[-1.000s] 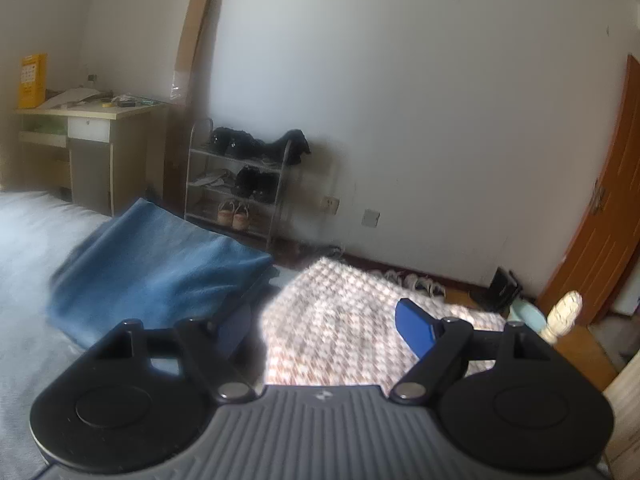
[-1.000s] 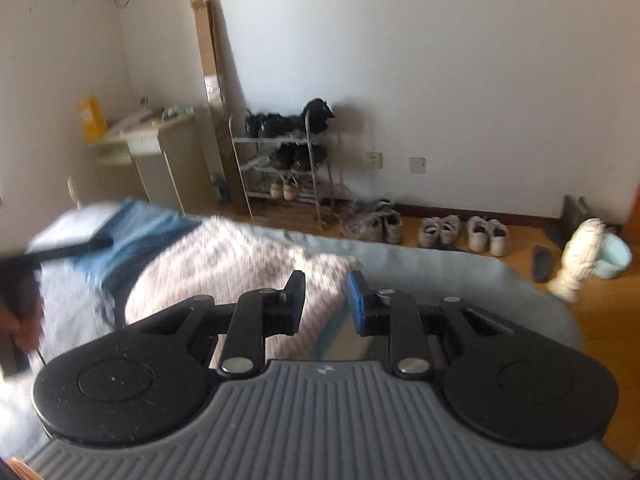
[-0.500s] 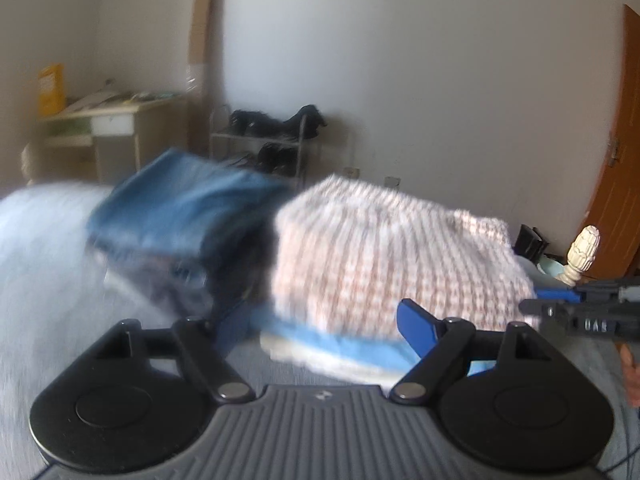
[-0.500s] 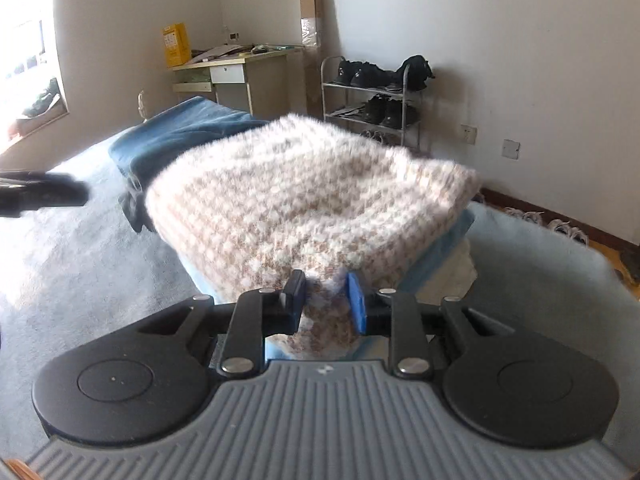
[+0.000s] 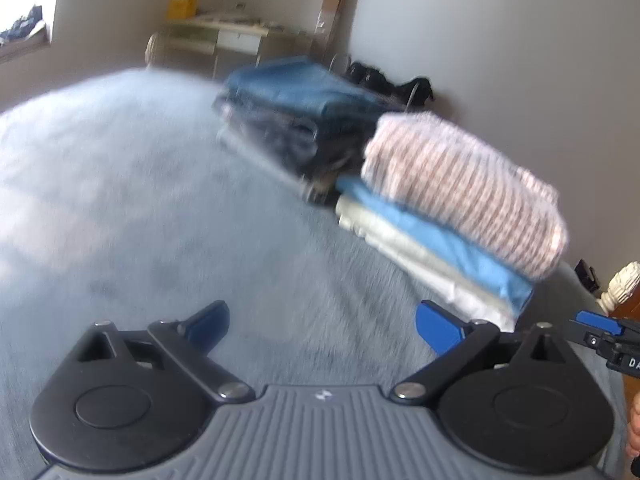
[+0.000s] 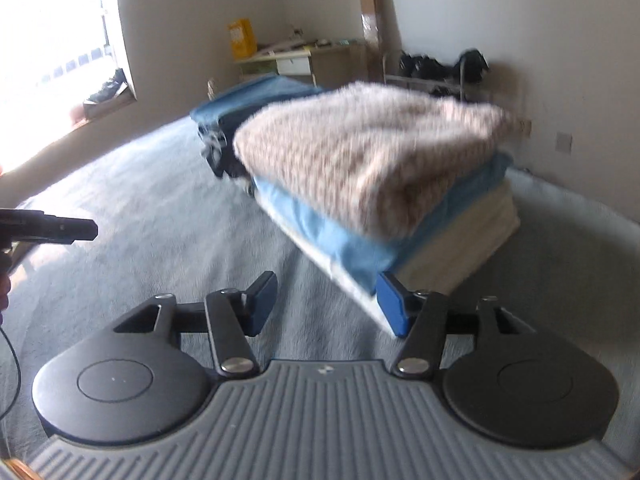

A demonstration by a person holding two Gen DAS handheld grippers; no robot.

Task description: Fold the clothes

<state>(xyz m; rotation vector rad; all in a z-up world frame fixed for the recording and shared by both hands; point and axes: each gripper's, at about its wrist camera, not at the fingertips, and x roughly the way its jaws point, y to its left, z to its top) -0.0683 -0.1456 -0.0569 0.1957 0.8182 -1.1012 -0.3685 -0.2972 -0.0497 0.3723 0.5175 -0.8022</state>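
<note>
Clothes sit folded in two stacks on a pale grey-blue bed cover (image 6: 140, 216) with a short, fuzzy nap. Going left to right in the right wrist view, the other tool's dark tip (image 6: 60, 229) pokes in at the left edge; then comes the farther stack, dark denim-like layers topped by a flat blue towel-like piece (image 6: 256, 92); just beside it, apparently touching, stands the nearer stack. That one has a cream folded piece (image 6: 472, 244) at the bottom, a smooth light blue garment (image 6: 340, 236) in the middle and a thick, nubbly pink-and-white knit sweater (image 6: 360, 160) on top, rounded and bulging over the edges below. The right gripper (image 6: 328, 302) is spread wide with nothing between its blue pads; its right pad lies at the near corner of the cream and blue layers, though contact cannot be judged.

In the left wrist view, which is smeared by motion, bare cover fills the left side, the dark stack (image 5: 296, 120) sits at centre and the knit-topped stack (image 5: 460, 184) to its right. The left gripper (image 5: 324, 324) is also gaping, holding nothing, above the cover, short of the stacks. A carved cream bedpost knob (image 5: 620, 284) shows at far right
</note>
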